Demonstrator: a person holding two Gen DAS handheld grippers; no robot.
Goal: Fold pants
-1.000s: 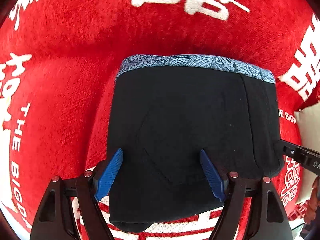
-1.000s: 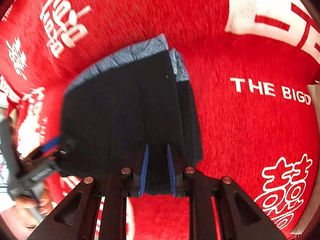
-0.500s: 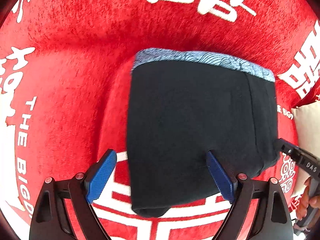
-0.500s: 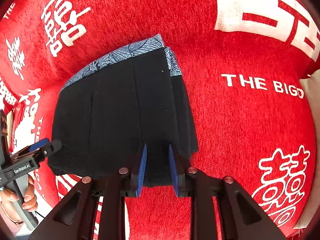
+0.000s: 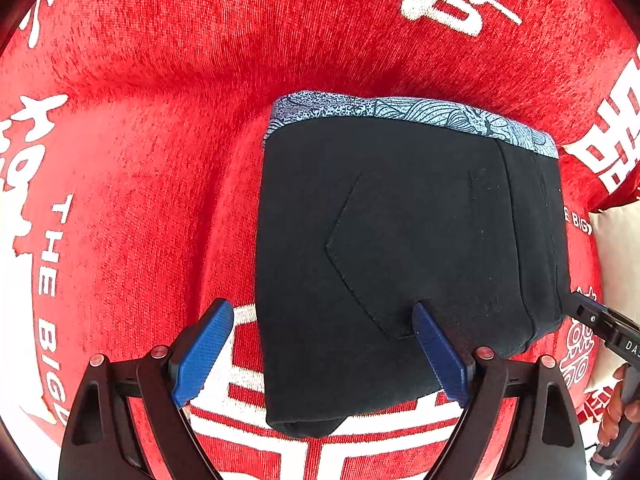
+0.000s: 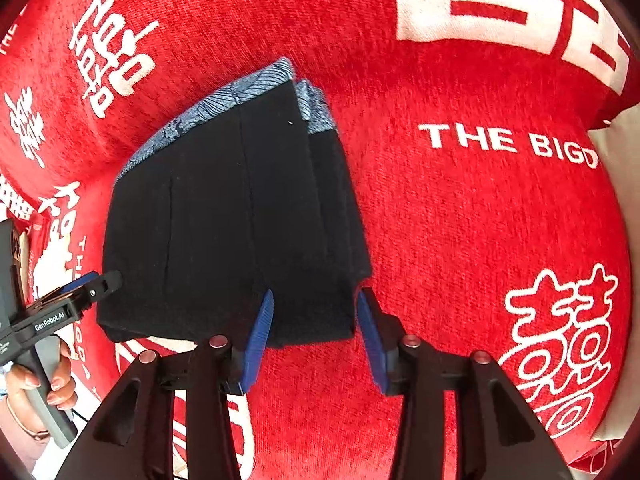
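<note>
Where folded square, matte black pants (image 5: 404, 248), nubby red cloth (image 5: 132, 184)

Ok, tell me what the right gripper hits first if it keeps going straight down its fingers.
Probably the near edge of the folded pants: the right gripper, jaws just opened, straddles that corner. Depth is unclear.

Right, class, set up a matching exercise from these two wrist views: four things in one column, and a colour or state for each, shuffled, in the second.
Things
1. pants
2. waistband
3. blanket
4. right gripper

Descriptions
A. red with white lettering
B. black, folded into a compact stack
C. jaws apart, just opened, one corner of the stack between them
D. blue-grey, patterned

Pairs: 1-B, 2-D, 3-A, 4-C
</note>
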